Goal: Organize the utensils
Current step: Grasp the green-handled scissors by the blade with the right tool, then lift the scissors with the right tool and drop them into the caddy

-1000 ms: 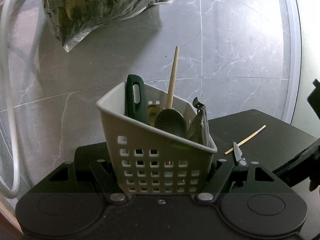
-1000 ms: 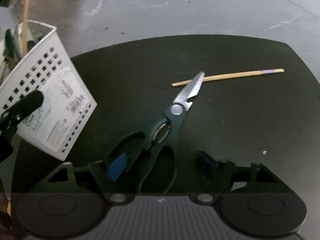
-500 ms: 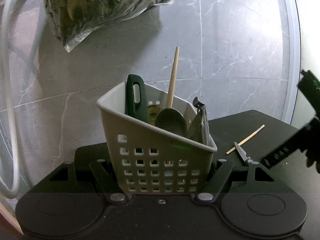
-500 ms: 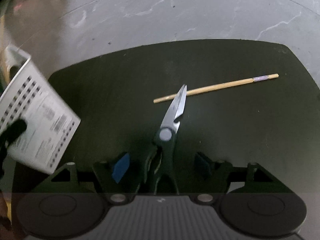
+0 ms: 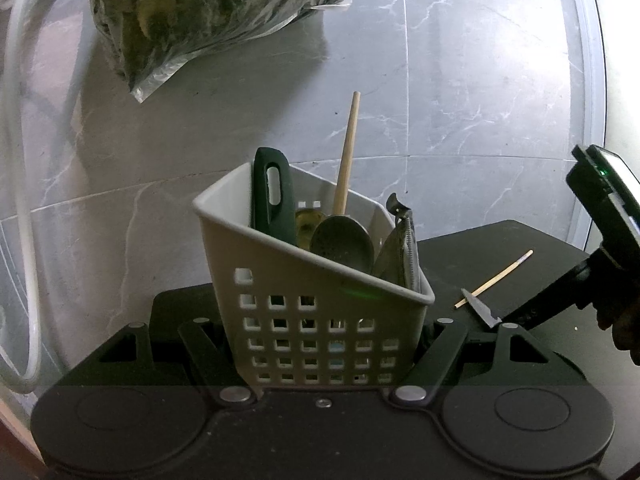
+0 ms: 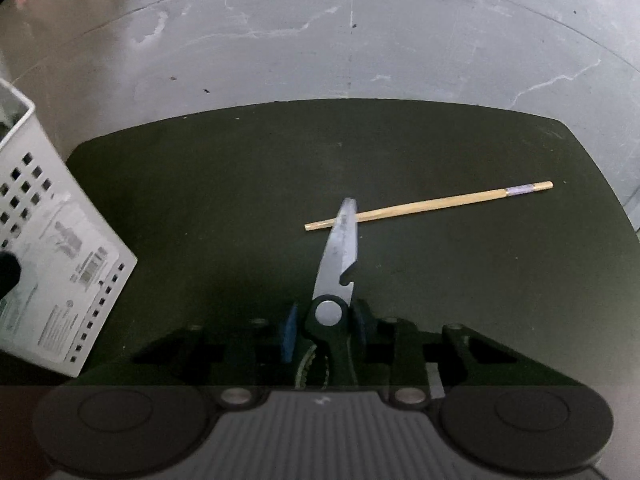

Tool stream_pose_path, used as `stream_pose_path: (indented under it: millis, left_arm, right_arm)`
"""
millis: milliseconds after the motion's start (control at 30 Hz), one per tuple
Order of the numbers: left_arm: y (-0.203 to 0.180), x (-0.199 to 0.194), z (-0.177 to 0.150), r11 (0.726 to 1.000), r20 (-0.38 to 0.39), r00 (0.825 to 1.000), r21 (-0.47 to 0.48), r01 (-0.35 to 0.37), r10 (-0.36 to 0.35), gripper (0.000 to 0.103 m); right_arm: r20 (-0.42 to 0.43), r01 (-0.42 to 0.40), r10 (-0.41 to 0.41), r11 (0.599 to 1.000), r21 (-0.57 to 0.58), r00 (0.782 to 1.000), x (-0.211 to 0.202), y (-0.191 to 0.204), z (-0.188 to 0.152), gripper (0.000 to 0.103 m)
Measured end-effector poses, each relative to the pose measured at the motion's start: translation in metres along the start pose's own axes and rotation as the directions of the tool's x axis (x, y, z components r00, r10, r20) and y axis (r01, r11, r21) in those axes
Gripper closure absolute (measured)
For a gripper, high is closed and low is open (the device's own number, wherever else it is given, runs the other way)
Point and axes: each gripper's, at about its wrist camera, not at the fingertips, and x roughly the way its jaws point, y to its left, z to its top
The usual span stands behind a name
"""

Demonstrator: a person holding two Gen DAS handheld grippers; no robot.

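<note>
Right hand-held gripper [image 6: 325, 334] clamps scissors [image 6: 338, 248], blades pointing up-frame; basket [image 5: 316, 304], gripped by left hand-held gripper [image 5: 324, 354], lies lower left

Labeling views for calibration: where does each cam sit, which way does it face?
Left wrist: on the left gripper, facing the wall, jaws around the white basket; the person's hand shows at right.
Right wrist: on the right gripper, looking down across the black mat, jaws closed on the scissors.
Shared: basket, scissors, chopstick, mat.
</note>
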Motion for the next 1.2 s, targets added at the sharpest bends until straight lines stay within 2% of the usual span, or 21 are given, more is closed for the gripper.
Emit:
stream_pose_path:
  millis: [267,367,467,567,667,767,833,867,933,1000,1033,1100,1133,1200]
  left_arm:
    - [0.003,0.003,-0.002,1.0,-0.004,1.0,-0.003,0.009,-0.009,0.026]
    - [0.003,0.005,-0.001,1.0,-0.007,1.0,0.0,0.01,-0.01,0.026]
    - [0.002,0.006,-0.001,1.0,-0.007,1.0,0.004,0.011,-0.011,0.026]
    - [0.003,0.008,0.0,1.0,-0.009,1.0,0.012,0.017,-0.017,0.026]
    - [0.004,0.01,0.001,0.999,-0.01,1.0,0.018,0.027,-0.026,0.026]
    - [0.004,0.012,0.001,0.999,-0.014,0.999,0.023,0.038,-0.038,0.026]
    - [0.005,0.014,0.002,0.999,-0.016,0.999,0.027,0.046,-0.045,0.026]
    - [0.004,0.016,0.002,0.998,-0.016,0.999,0.027,0.049,-0.048,0.026]
    - [0.003,0.018,0.002,0.999,-0.015,0.999,0.025,0.048,-0.047,0.026]
    - [0.002,0.019,0.002,0.999,-0.013,0.999,0.024,0.048,-0.047,0.026]
    - [0.002,0.02,0.002,0.998,-0.013,0.999,0.026,0.049,-0.048,0.026]
    - [0.002,0.022,0.003,0.999,-0.014,0.999,0.022,0.045,-0.044,0.026]
    - [0.001,0.022,0.002,0.999,-0.014,0.999,0.022,0.042,-0.041,0.026]
    - [0.001,0.024,0.003,0.999,-0.014,0.999,0.02,0.037,-0.036,0.026]
  right_arm:
    - [0.052,-0.075,0.071,0.995,0.068,0.996,-0.013,-0.016,-0.011,0.075]
    - [0.126,-0.11,0.098,0.99,0.092,0.987,-0.027,-0.023,-0.015,0.075]
    - [0.245,-0.154,0.129,0.984,0.088,0.961,-0.048,-0.025,-0.017,0.075]
    - [0.373,-0.184,0.155,0.982,0.043,0.915,-0.072,-0.022,-0.018,0.075]
    - [0.49,-0.213,0.183,0.977,0.006,0.853,-0.101,-0.019,-0.011,0.075]
    - [0.61,-0.268,0.262,0.96,-0.084,0.748,-0.14,-0.01,0.006,0.074]
    - [0.67,-0.307,0.336,0.937,-0.166,0.662,-0.163,-0.001,0.019,0.074]
    - [0.693,-0.331,0.381,0.919,-0.213,0.612,-0.173,0.005,0.025,0.074]
    - [0.714,-0.371,0.454,0.884,-0.285,0.533,-0.184,0.018,0.033,0.074]
    - [0.714,-0.399,0.521,0.845,-0.356,0.468,-0.184,0.031,0.039,0.074]
    - [0.707,-0.389,0.547,0.832,-0.396,0.449,-0.179,0.041,0.04,0.074]
    - [0.683,-0.359,0.585,0.81,-0.463,0.438,-0.163,0.058,0.039,0.074]
    - [0.664,-0.353,0.603,0.798,-0.489,0.443,-0.153,0.064,0.039,0.074]
    - [0.628,-0.339,0.622,0.782,-0.522,0.468,-0.134,0.074,0.037,0.074]
